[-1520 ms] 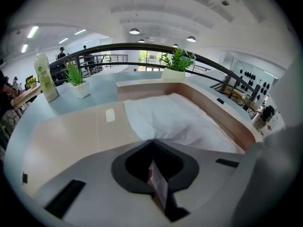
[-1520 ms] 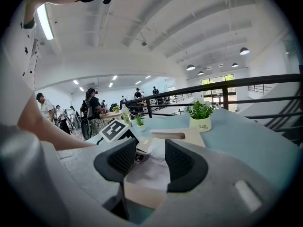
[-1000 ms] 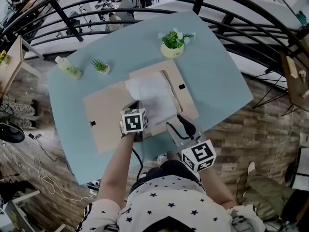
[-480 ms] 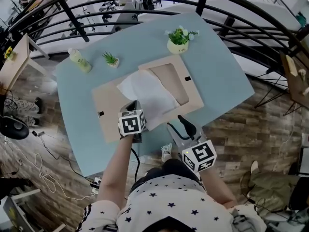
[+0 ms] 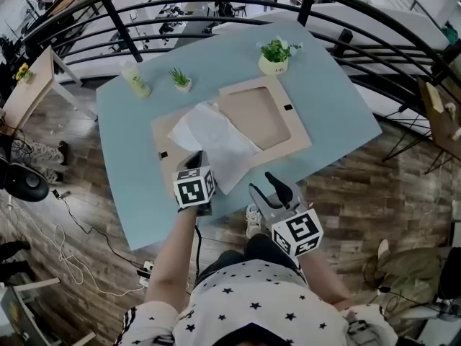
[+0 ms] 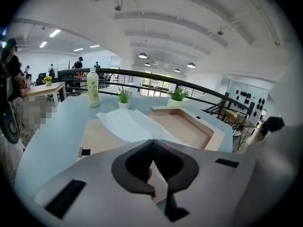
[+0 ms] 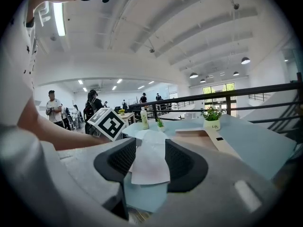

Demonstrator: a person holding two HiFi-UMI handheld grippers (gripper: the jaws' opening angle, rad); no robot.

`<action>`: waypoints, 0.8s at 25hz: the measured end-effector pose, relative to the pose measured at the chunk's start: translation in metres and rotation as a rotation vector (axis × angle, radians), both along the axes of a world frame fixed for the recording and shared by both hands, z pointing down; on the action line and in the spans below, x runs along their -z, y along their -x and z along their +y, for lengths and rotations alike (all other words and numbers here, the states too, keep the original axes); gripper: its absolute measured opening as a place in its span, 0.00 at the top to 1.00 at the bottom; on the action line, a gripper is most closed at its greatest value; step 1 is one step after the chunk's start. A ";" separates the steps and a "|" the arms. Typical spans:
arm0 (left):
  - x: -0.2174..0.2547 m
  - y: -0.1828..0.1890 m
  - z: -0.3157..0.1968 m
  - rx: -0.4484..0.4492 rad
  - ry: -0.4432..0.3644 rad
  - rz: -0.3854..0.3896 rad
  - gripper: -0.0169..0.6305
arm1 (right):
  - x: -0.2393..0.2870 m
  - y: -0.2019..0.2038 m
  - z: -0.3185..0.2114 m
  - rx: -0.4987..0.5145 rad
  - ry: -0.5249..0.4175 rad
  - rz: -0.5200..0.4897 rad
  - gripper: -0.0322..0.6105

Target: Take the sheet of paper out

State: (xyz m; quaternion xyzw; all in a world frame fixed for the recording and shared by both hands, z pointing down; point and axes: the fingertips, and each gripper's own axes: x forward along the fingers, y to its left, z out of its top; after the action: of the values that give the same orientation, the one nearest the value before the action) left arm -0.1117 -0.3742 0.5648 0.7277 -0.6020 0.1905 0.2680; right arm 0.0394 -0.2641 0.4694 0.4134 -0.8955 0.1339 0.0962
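Sheet of paper [image 5: 212, 139]: drawn clear of the recessed tray since the earlier frame, when it covered the tray's left half. It lay across the flat flap of the tan case [image 5: 299, 132], its near corner reaching over the blue table [image 5: 338, 114]. Left gripper [image 5: 200, 161]: jaws pressed together on that near corner. Right gripper [image 5: 277, 186]: jaws spread, nothing pinched, at the table's near edge, apart from the sheet. Beyond the case: large potted plant [image 5: 274, 55], small potted plant [image 5: 180, 79], bottle [image 5: 135, 79].
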 end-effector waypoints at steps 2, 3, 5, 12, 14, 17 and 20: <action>0.005 0.008 0.012 0.007 -0.013 0.008 0.97 | 0.002 0.006 0.012 0.000 -0.003 0.001 0.67; 0.008 0.011 0.018 0.009 -0.020 0.013 0.97 | 0.002 0.009 0.017 0.000 -0.006 0.003 0.67; 0.015 0.017 0.031 0.011 -0.034 0.020 0.97 | 0.004 0.015 0.029 0.002 -0.011 0.009 0.67; 0.040 0.035 0.077 0.019 -0.085 0.049 0.97 | 0.014 0.028 0.068 -0.012 -0.041 0.032 0.68; 0.046 0.038 0.092 0.018 -0.098 0.059 0.97 | 0.016 0.030 0.081 -0.021 -0.049 0.038 0.70; 0.056 0.044 0.113 0.015 -0.123 0.073 0.97 | 0.021 0.034 0.100 -0.036 -0.063 0.037 0.71; 0.068 0.050 0.134 0.009 -0.146 0.091 0.97 | 0.026 0.038 0.118 -0.052 -0.074 0.039 0.76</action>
State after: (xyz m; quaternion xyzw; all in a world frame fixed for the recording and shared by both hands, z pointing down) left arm -0.1612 -0.2401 0.4971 0.7506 -0.6047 0.1114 0.2420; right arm 0.0012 -0.1462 0.4434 0.4424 -0.8867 0.0949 0.0945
